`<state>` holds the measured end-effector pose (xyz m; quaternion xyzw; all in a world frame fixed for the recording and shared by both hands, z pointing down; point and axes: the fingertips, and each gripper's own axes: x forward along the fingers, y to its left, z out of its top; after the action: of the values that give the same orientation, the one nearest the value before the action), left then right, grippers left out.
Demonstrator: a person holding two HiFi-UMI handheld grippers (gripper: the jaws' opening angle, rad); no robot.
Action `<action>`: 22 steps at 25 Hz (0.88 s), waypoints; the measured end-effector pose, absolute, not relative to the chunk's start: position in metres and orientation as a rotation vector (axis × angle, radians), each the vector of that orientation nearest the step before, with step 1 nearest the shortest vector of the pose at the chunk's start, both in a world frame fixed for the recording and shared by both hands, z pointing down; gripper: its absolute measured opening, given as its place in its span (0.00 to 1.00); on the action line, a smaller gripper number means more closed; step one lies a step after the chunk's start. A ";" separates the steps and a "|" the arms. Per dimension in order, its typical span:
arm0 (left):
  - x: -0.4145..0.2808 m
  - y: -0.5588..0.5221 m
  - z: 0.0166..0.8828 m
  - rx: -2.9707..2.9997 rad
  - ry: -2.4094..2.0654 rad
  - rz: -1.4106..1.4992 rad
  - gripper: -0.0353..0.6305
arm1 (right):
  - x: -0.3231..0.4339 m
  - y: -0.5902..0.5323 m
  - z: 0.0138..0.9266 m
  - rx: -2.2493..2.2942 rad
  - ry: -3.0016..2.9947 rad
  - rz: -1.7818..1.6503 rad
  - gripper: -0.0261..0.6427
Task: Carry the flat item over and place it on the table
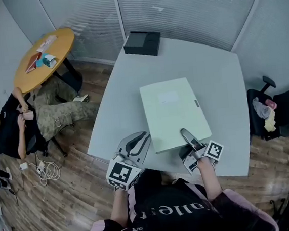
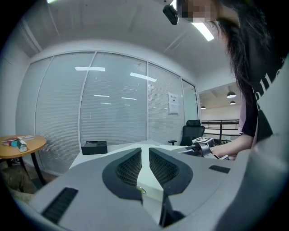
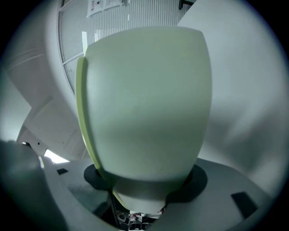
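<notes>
A pale green flat folder (image 1: pixel 173 112) lies over the grey table (image 1: pixel 217 75), long side running away from me. My right gripper (image 1: pixel 190 142) is shut on the middle of its near edge; in the right gripper view the folder (image 3: pixel 144 103) fills the picture and sits between the jaws of the gripper (image 3: pixel 146 185). My left gripper (image 1: pixel 137 143) hovers at the table's near edge, just left of the folder's near corner, shut with nothing in it. The left gripper view shows its own jaws (image 2: pixel 144 169) nearly together, and the right gripper (image 2: pixel 201 146) off to the right.
A black box (image 1: pixel 142 42) stands at the table's far end. A person (image 1: pixel 13 125) sits on the floor at left by a round wooden table (image 1: pixel 42 59). A black office chair (image 1: pixel 276 107) with cloths stands to the right. Glass walls with blinds close the back.
</notes>
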<state>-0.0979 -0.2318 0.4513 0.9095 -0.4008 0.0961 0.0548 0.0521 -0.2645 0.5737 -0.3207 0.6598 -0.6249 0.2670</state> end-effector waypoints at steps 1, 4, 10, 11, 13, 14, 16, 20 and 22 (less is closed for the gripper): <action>-0.104 -0.239 0.452 2.771 -1.210 0.289 0.13 | 0.046 -0.276 0.577 -0.876 1.767 -1.691 0.49; -0.117 -0.254 0.461 2.798 -1.154 0.334 0.13 | 0.032 -0.308 0.587 -0.905 1.723 -1.701 0.49; -0.134 -0.289 0.486 2.854 -1.082 0.419 0.23 | 0.012 -0.364 0.606 -0.978 1.676 -1.711 0.49; -0.136 -0.296 0.491 2.856 -1.074 0.428 0.24 | 0.008 -0.371 0.609 -0.984 1.664 -1.720 0.49; -0.137 -0.306 0.502 2.844 -1.046 0.448 0.27 | 0.002 -0.381 0.616 -1.004 1.640 -1.737 0.49; -0.137 -0.310 0.508 2.836 -1.031 0.462 0.29 | 0.000 -0.385 0.620 -1.018 1.631 -1.745 0.49; -0.137 -0.317 0.520 2.826 -1.008 0.504 0.32 | -0.004 -0.394 0.627 -1.039 1.624 -1.758 0.49; -0.138 -0.328 0.546 2.808 -0.974 0.597 0.34 | -0.018 -0.408 0.640 -1.025 1.600 -1.799 0.49; -0.136 -0.331 0.557 2.793 -0.958 0.617 0.34 | -0.019 -0.408 0.644 -1.013 1.575 -1.823 0.49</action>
<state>-0.1356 -0.3314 0.5571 0.9241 -0.3169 0.2041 0.0626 -0.0191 -0.4081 0.6445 -0.3743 0.5817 -0.6734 0.2608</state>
